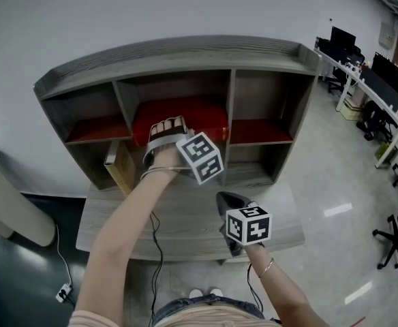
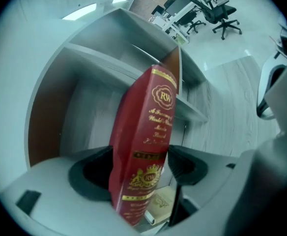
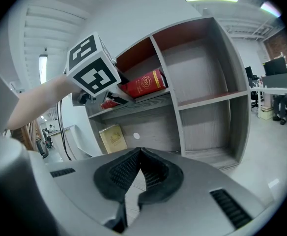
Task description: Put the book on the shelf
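The red book [image 2: 143,146] is in the shelf's [image 1: 172,50] upper middle compartment, lying on its side with the gold-lettered spine facing out of the opening. The right gripper view shows it low over that compartment's board. I cannot tell whether it already rests its weight there.

The left gripper [image 2: 139,171] is clamped on the book's near end, one jaw against each cover. Holding it at that end probably lets the far end go deep into the shelf while the gripper itself stays at the shelf's front edge. The placing looks nearly finished. What seems left is to settle the book flat on the board, open the jaws and draw straight back out of the shelf without dragging the book along.

The right gripper [image 3: 137,156] has its jaws pressed together on nothing. It hovers in front of the shelf over the surface [image 1: 117,230] that carries it, most likely kept low there to stay out of the working arm's way.

A tan book [image 1: 122,171] leans in the shelf's lower left compartment, apart from the red one and clear of its path.
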